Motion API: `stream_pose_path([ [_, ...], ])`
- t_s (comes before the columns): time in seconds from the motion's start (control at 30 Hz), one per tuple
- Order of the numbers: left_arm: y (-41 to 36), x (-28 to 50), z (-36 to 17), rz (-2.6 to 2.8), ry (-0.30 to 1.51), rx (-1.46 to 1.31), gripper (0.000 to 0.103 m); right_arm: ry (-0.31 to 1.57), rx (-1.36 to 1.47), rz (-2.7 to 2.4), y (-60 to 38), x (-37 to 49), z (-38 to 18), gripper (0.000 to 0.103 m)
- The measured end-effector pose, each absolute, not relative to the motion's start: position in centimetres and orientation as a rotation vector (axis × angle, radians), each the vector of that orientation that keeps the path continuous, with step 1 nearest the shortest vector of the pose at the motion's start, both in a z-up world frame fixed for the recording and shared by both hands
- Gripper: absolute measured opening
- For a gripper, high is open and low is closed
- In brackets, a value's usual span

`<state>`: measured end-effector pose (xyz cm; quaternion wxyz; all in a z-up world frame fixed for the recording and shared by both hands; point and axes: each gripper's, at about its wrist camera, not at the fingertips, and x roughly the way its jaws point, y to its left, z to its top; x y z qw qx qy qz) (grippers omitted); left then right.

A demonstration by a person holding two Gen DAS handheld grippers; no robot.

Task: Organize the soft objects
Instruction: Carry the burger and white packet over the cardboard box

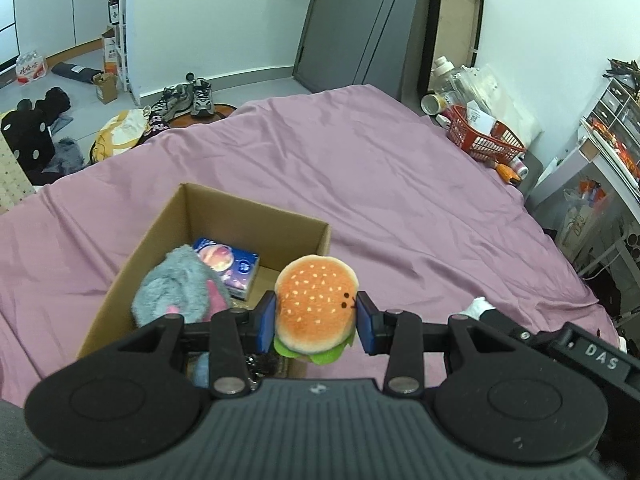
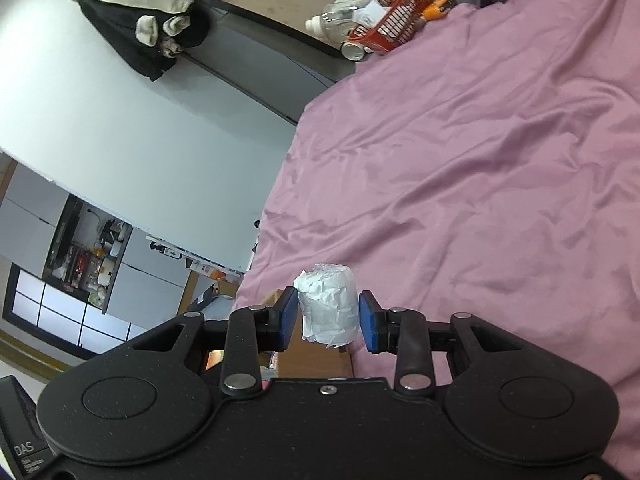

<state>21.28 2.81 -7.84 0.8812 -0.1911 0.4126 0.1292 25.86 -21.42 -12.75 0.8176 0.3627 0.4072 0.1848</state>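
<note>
Left wrist view: we see the left gripper point(image 1: 316, 316) clamped on a small round plush hamburger point(image 1: 316, 306) with an orange seeded bun and a green felt lettuce edge. Both blue pads point(image 1: 267, 320) press the toy's sides, and it sits squarely between the fingertips, raised off the bed. Just left of the fingers and below them is an open brown cardboard box point(image 1: 256, 210) resting on the wrinkled mauve bedsheet point(image 1: 400, 184). Inside the box, beside the left finger, lies a fluffy grey plush toy with pink patches point(image 1: 180, 284), and beyond it a blue printed tissue pack point(image 1: 228, 266). Well ahead of the fingers to the right, a red plastic mesh basket point(image 1: 480, 136) stands at the far bed edge.

Right wrist view: this view is rolled sideways. We see the right gripper point(image 2: 328, 316) gripping a crumpled white paper roll point(image 2: 329, 306), which stands upright between the blue pads point(image 2: 289, 316); both pads meet its sides. The same mauve bedsheet point(image 2: 480, 160) fills the area ahead and right of the fingers. A strip of brown cardboard point(image 2: 316, 360) shows just beneath the roll, behind the fingertips. The red basket point(image 2: 394, 20) is far ahead.
</note>
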Motion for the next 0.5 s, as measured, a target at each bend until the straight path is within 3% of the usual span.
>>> stream_pose_path([
  [0.5, 5.9, 20.8, -9.6, 0.292, 0.897, -0.449, 0.041, 0.846, 0.723, 0.424, -19.7, 25.9, -12.4, 0.033],
])
